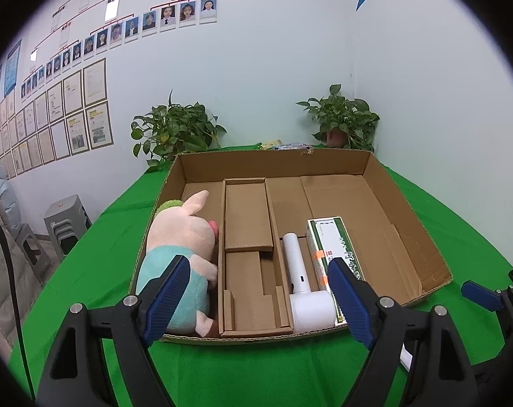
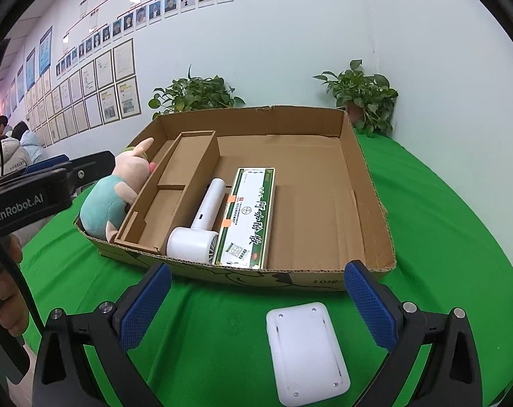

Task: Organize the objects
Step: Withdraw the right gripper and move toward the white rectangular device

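Right wrist view: cardboard box (image 2: 361,183) on table (image 2: 443,220) already holds plush pig (image 2: 114,193), white hair dryer (image 2: 202,224), green-white carton (image 2: 249,217). White flat device (image 2: 305,349) remains outside, below right gripper (image 2: 256,308). Right gripper, left gripper (image 1: 260,302) both wide open, empty.

Both tongs showing black frames, silver screws, blue textured pads (image 2: 370,308); left tongs (image 1: 261,300) body bearing white "GenRobot.AI" lettering, black cable trailing

toy (image 1: 185,254), dryer (image 1: 304,288), carton (image 1: 334,247) in box (image 1: 409,210)
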